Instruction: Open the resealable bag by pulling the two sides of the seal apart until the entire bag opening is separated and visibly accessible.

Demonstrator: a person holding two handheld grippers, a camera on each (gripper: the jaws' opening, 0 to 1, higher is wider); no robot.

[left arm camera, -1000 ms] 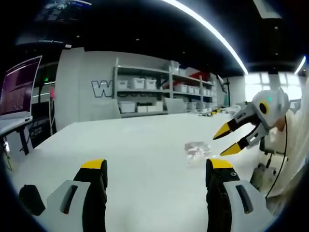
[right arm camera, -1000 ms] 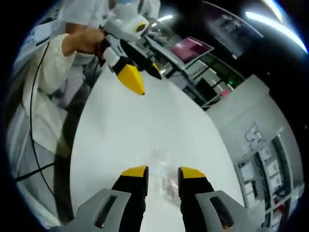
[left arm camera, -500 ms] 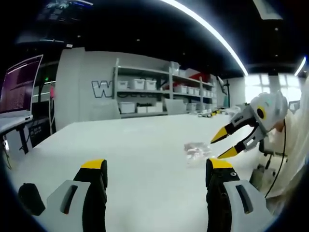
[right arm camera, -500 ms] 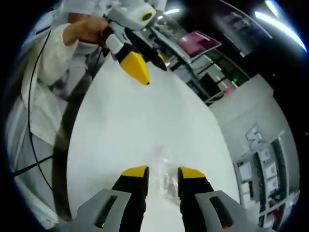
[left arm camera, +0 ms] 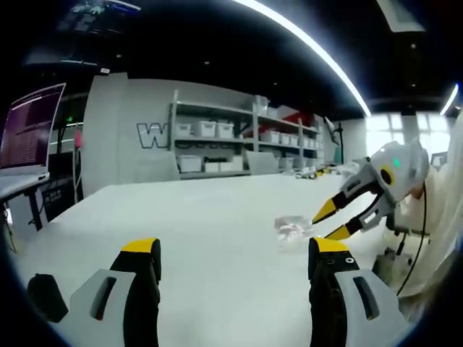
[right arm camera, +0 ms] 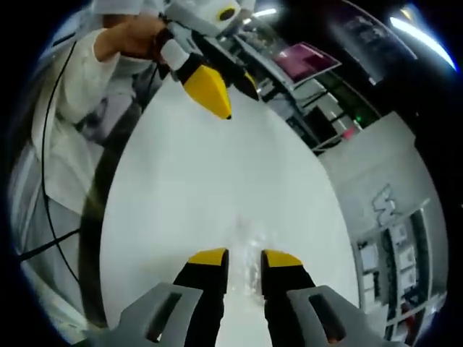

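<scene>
On the white table, seen in the left gripper view, a small clear resealable bag lies crumpled toward four o'clock of the picture's centre. The left gripper rises from the bottom edge with its yellow-tipped jaws wide apart, nothing between them, the bag just beyond the jaw at five o'clock. The right gripper comes in from three o'clock — its two yellow tips spread, pointing at the bag, the lower tip just beside the bag's edge; whether it touches cannot be told. Behind the table stand shelves with white bins, and a monitor sits at nine o'clock.

In the right gripper view, the right gripper stands at six o'clock with a narrow gap between its jaws, the bag showing faintly in and just beyond that gap; no grip on it can be made out. The left gripper hangs at twelve o'clock above the table, held by a hand at eleven o'clock — a white sleeve runs down from it.
</scene>
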